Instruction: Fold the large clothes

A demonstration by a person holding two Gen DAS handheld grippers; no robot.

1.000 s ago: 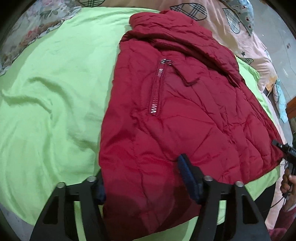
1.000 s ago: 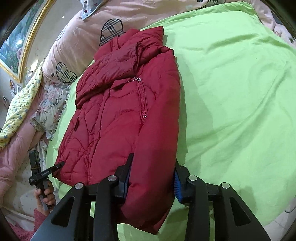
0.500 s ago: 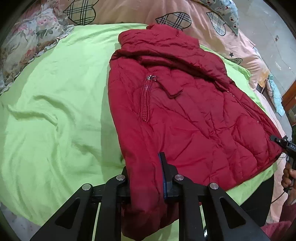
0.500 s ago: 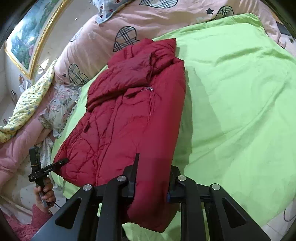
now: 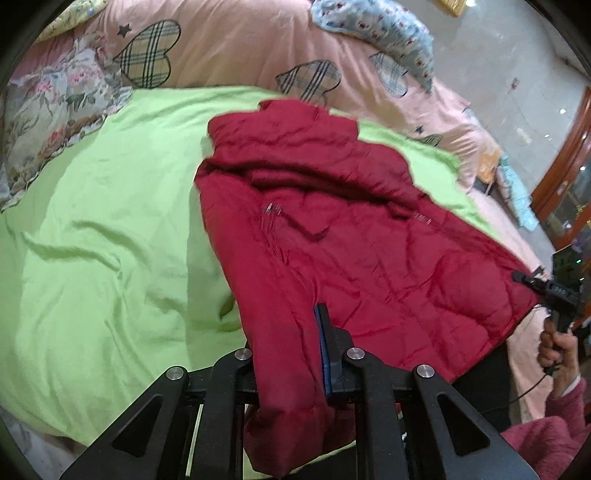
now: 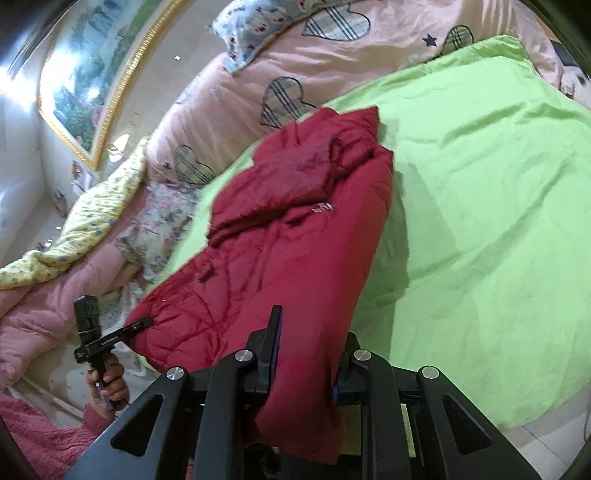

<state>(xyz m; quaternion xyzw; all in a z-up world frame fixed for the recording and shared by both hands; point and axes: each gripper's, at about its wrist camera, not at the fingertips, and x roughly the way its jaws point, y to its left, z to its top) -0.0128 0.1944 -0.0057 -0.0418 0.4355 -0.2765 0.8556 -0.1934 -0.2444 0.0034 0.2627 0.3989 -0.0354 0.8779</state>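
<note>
A dark red padded jacket (image 5: 351, 240) lies spread on a lime green sheet (image 5: 103, 229), with its collar at the far end. My left gripper (image 5: 286, 332) is shut on the jacket's near hem at its left edge, and the cloth hangs down between the jaws. My right gripper (image 6: 310, 328) is shut on a thick fold of the jacket (image 6: 295, 236) at its right edge. Each view shows the other gripper in a hand at the opposite hem corner: the right gripper (image 5: 521, 277) and the left gripper (image 6: 142, 325). The near hem is raised off the sheet.
A pink quilt with plaid hearts (image 5: 240, 44) lies behind the jacket, flanked by a floral pillow (image 5: 48, 107) and a blue patterned pillow (image 5: 388, 29). A yellow flowered blanket (image 6: 92, 218) and a framed painting (image 6: 92, 85) are at the left. A wooden cabinet (image 5: 565, 155) stands right.
Both grippers went from open around the hem to shut on it. Both have risen with the hem, and the views now take in more of the pillows and wall.
</note>
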